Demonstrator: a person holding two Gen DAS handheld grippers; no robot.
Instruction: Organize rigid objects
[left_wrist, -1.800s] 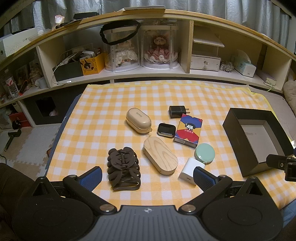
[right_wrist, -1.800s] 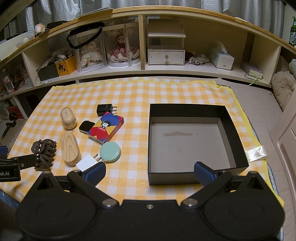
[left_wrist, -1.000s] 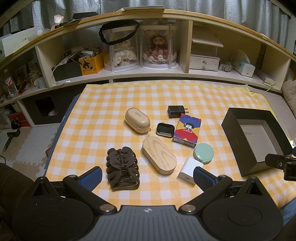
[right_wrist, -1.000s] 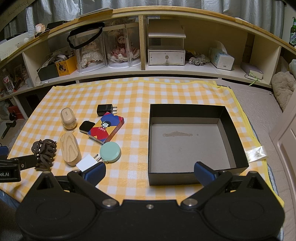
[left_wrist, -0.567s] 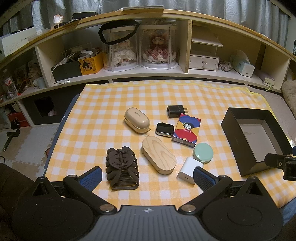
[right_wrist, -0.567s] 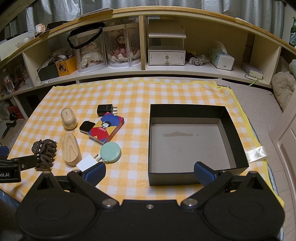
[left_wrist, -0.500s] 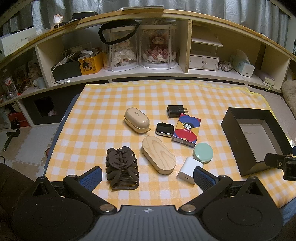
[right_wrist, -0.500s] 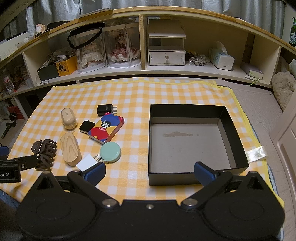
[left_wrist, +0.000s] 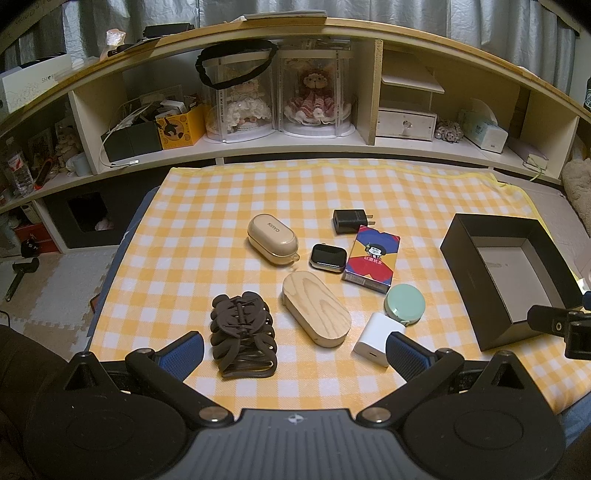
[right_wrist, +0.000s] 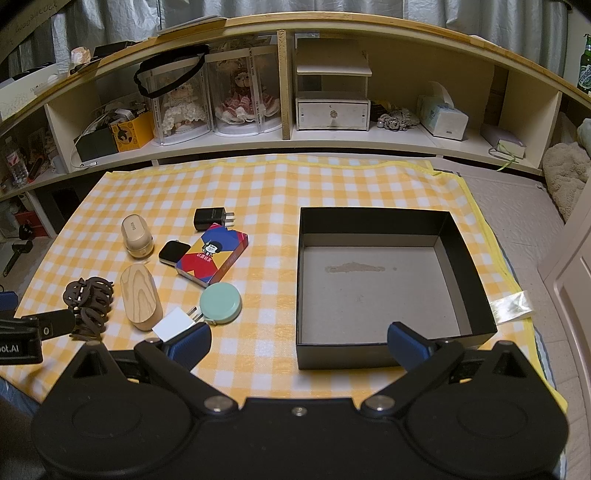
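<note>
Both tools hung low at the near edge of the checked cloth (left_wrist: 229, 192), nothing picked up yet. The left gripper (left_wrist: 293, 349) had its fingers spread wide and empty. Just inside the left fingertip lay the brown hair claw (left_wrist: 242, 334); hard against the right fingertip sat the white charger (left_wrist: 376, 338). Between the fingers and a little ahead lay the wooden oval case (left_wrist: 316, 308), angled across the gap. Ahead of the right fingertip sat the mint round case (left_wrist: 404, 304), close to or touching the charger. Farther out came the smartwatch (left_wrist: 328, 256) and the colourful card box (left_wrist: 373, 260), then the beige earbud case (left_wrist: 272, 238) ahead-left, with the black plug adapter (left_wrist: 349, 221) farthest.

The right gripper (right_wrist: 299, 341) was just as wide open and just as empty. The black box (right_wrist: 373, 216) sat ahead between its fingers, its near wall partly behind the right fingertip, floor bare, so by my reckoning the sorting had not begun.

The risks, as I judged them: the left gripper's right finger could shove the charger into the mint case on any forward move. The wooden case looked smooth and lay skewed, so a grip across it might let it twist out. The hair claw's prongs could snag a fingertip. And a carelessly lowered right finger could catch the box's near wall and slide it.
</note>
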